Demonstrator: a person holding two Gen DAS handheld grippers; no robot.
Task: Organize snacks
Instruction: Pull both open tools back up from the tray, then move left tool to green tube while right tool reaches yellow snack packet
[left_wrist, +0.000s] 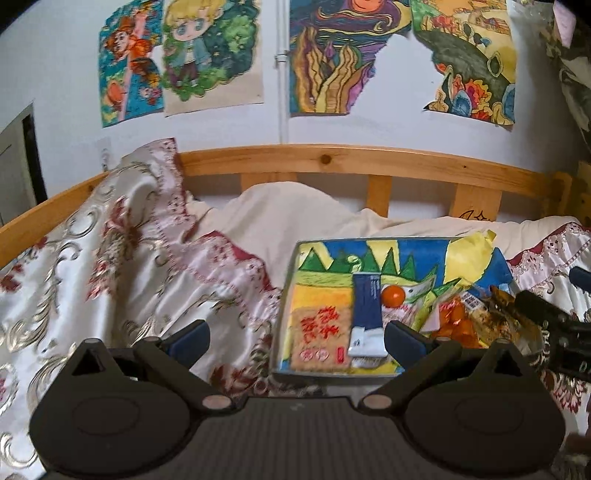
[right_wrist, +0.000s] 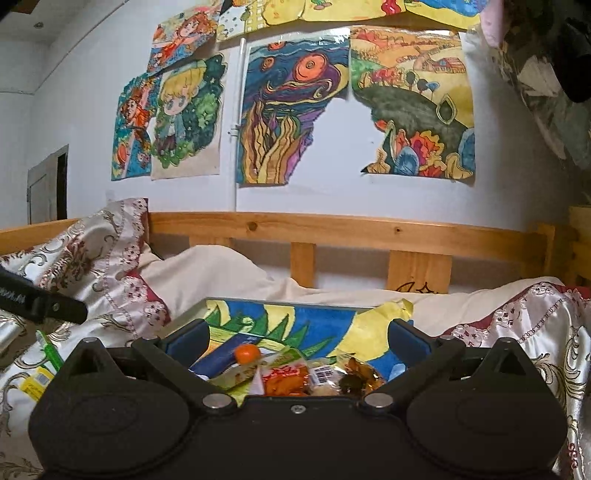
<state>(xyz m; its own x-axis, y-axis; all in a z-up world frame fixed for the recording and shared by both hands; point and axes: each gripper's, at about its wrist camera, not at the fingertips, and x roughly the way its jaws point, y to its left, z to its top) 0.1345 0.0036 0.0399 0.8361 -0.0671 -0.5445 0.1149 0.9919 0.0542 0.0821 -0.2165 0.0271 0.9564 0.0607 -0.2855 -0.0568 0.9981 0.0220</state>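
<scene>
Both tools stand wide and grip nothing. The left tool (left_wrist: 297, 338) hovers over the bed's quilt (left_wrist: 122, 258), beside the tray (left_wrist: 286, 295). The right tool (right_wrist: 297, 338) hangs above the tray, where snacks (right_wrist: 295, 378) and an orange (right_wrist: 247, 352) lie.

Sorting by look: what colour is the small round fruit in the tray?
Orange; left wrist view.

A home bedroom: a wooden bed frame (right_wrist: 332, 229) against a white wall, a floral satin bedspread (left_wrist: 110, 258) over it, and hand-coloured drawings (right_wrist: 295, 110) taped above the far rail.
</scene>
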